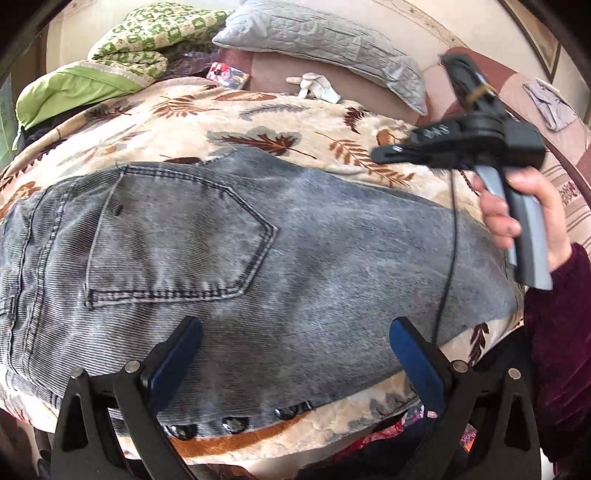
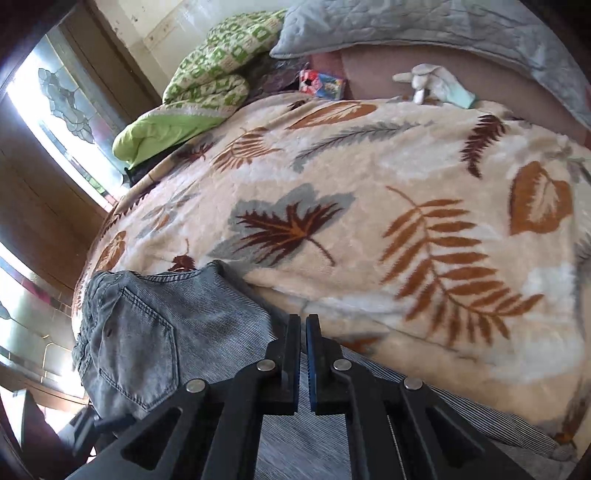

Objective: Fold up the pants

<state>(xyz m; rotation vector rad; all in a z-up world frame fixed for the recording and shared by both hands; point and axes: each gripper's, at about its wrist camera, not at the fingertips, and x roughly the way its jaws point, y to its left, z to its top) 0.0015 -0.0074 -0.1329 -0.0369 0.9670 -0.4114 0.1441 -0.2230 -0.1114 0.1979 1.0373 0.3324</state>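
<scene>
A: Left gripper, low centre of the left view?
B: Jaws wide apart, blue pads bare, nothing between them. Hovering over the near edge of the pants.

A: Pants?
B: Grey denim, spread flat across the middle of the left view, on the blanket over the bed. Back pocket facing up, left of centre. Three dark studs along the bottom hem edge, just above the orange blanket border.

A: Right gripper?
B: Low centre of the right view. Jaws drawn almost together, only a thin slit between. Denim directly beneath and behind them; whether any cloth is pinched, cannot tell. Seen again from the left view at upper right, held in the right hand, dark red sleeve below it, thin black cable hanging down over the denim.

A: Pants in the right view?
B: Lower left, pocket visible, fabric running under the gripper toward the lower right.

A: Around them?
B: Grey pillow at top centre. Green patterned quilt at upper left. White gloves just below the pillow. Small colourful box between quilt and gloves. Window at the far left of the right view.
</scene>
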